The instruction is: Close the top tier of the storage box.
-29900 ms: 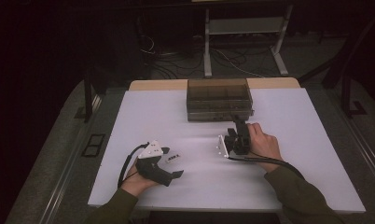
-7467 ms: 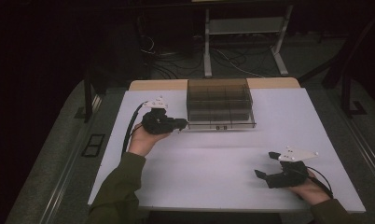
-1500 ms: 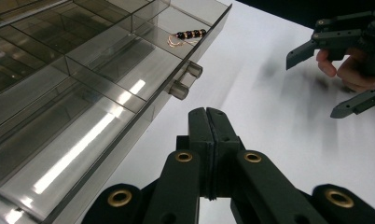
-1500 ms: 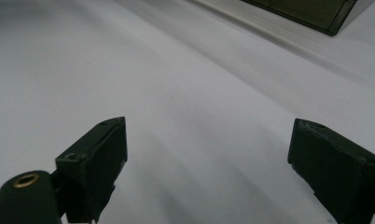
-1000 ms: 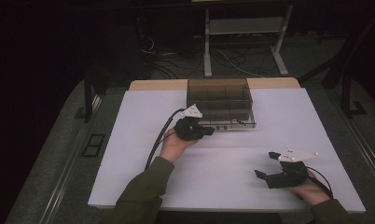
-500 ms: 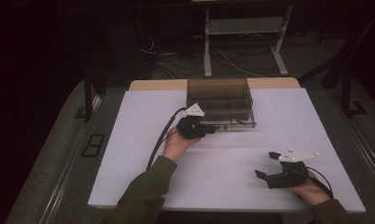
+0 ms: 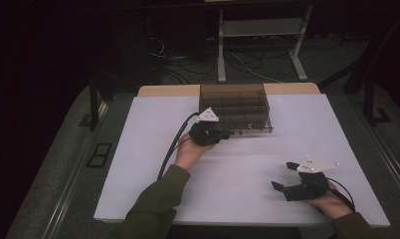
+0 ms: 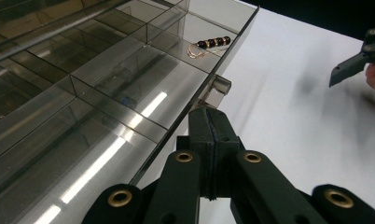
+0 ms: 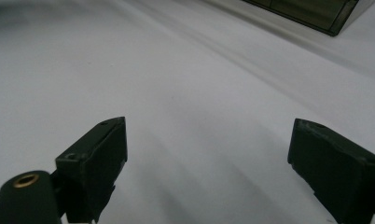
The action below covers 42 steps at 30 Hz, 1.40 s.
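Left hand-held gripper (image 8: pixel 209 122) pinched empty at smoky compartment box (image 8: pixel 106 84) edge, beaded trinket (image 8: pixel 212 43) inside; right hand-held gripper (image 9: pixel 206 158) wide.

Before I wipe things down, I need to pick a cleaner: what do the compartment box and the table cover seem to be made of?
The compartment box looks like smoke-tinted clear plastic with a glossy finish: its dividers show through the walls, and bright light streaks reflect off it. The table cover looks like matte white paper or thin sheet, showing soft shadows and no glare; which of the two I cannot tell.
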Available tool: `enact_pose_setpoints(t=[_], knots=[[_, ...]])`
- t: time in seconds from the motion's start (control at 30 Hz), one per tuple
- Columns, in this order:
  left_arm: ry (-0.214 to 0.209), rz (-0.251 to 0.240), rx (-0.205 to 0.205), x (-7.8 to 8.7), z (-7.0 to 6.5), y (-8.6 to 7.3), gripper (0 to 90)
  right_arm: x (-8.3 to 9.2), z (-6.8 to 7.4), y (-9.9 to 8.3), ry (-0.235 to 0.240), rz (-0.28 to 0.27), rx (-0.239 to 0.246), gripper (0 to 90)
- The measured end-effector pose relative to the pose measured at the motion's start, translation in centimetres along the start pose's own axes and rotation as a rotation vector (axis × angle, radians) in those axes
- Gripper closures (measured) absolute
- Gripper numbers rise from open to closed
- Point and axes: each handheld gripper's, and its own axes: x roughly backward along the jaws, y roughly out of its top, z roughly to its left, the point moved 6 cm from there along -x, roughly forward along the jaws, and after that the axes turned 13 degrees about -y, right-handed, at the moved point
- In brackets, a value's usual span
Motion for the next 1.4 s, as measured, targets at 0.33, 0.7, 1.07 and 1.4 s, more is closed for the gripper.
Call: enact_pose_setpoints(t=[0.33, 0.7, 1.07, 1.4], knots=[[0.007, 0.006, -0.004, 0.1, 0.3, 0.3, 89.3, 0.0, 0.0, 0.0, 0.001, 0.001, -0.005, 11.1], [0.024, 0.003, -0.009, 0.0, 1.0, 1.0, 89.3, -0.1, 0.0, 0.0, 0.000, 0.001, -0.005, 11.2], [0.036, -0.006, -0.001, -0.1, 1.7, 1.4, 89.3, 0.0, 0.0, 0.0, 0.002, 0.001, -0.006, 11.1], [0.052, -0.046, 0.028, -0.3, 2.3, 1.8, 89.3, 0.0, 0.0, 0.0, 0.002, 0.000, -0.006, 11.1]])
